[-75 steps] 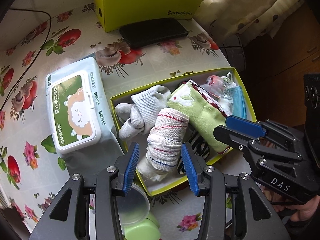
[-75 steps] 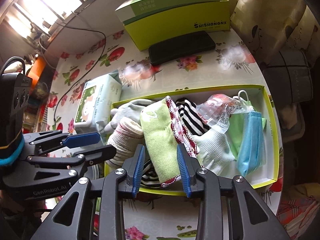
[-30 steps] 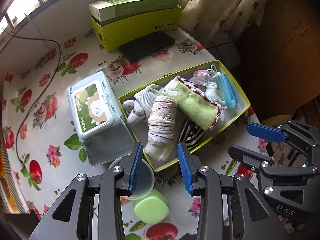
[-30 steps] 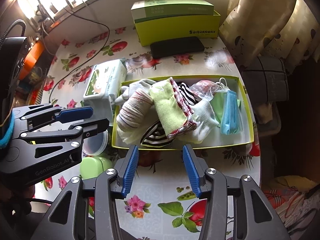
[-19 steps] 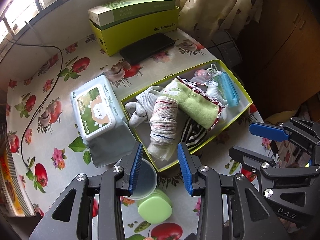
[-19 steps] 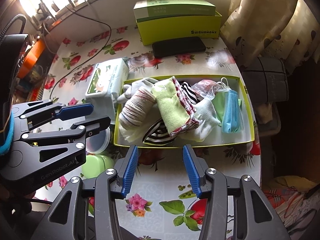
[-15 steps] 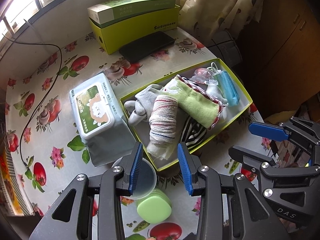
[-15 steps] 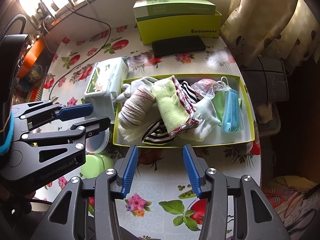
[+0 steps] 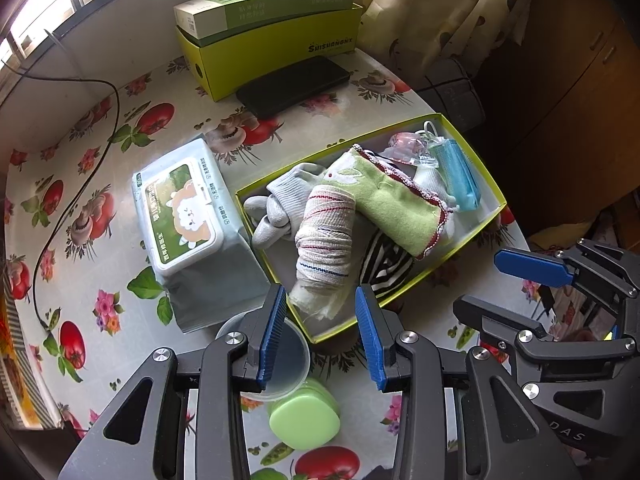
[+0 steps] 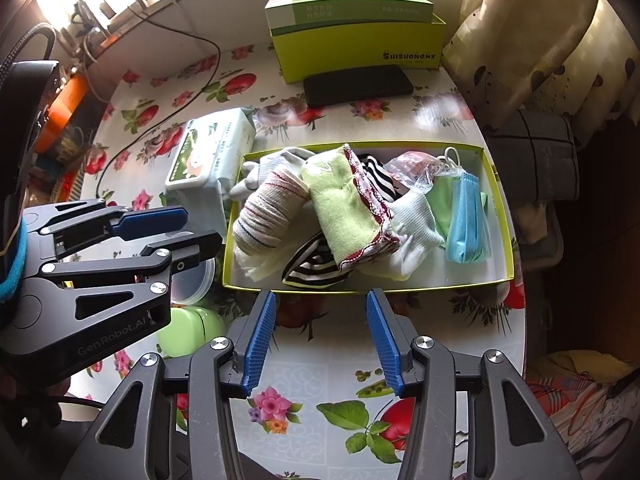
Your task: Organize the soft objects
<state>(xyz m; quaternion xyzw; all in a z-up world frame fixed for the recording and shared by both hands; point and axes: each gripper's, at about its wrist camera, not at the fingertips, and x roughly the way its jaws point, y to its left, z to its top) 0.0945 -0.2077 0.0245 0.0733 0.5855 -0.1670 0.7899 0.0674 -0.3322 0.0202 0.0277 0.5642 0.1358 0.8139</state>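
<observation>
A shallow yellow-green box (image 9: 460,240) (image 10: 440,285) sits on the flowered table and holds the soft things. In it lie grey socks (image 9: 276,208), a striped cream roll (image 9: 326,236) (image 10: 268,212), a green towel with red trim (image 9: 396,208) (image 10: 344,208), a black-and-white striped cloth (image 10: 316,268), a white sock (image 10: 412,220) and blue face masks (image 9: 460,176) (image 10: 468,220). My left gripper (image 9: 320,292) (image 10: 200,228) hovers open above the box's near left corner, holding nothing. My right gripper (image 10: 321,294) (image 9: 480,280) stands open over the table in front of the box, also holding nothing.
A wipes pack (image 9: 180,208) lies left of the box. Below my left gripper are a clear plastic cup (image 9: 296,356) and a green round container (image 9: 304,416). A black phone (image 9: 294,86) and a green carton (image 9: 272,40) lie behind. A cable (image 9: 80,184) runs at left; the table ends at right.
Earlier, both grippers were low at the box, the left around the striped roll, the right around the green towel. Both have since risen away, holding nothing. Nothing has moved over the last second.
</observation>
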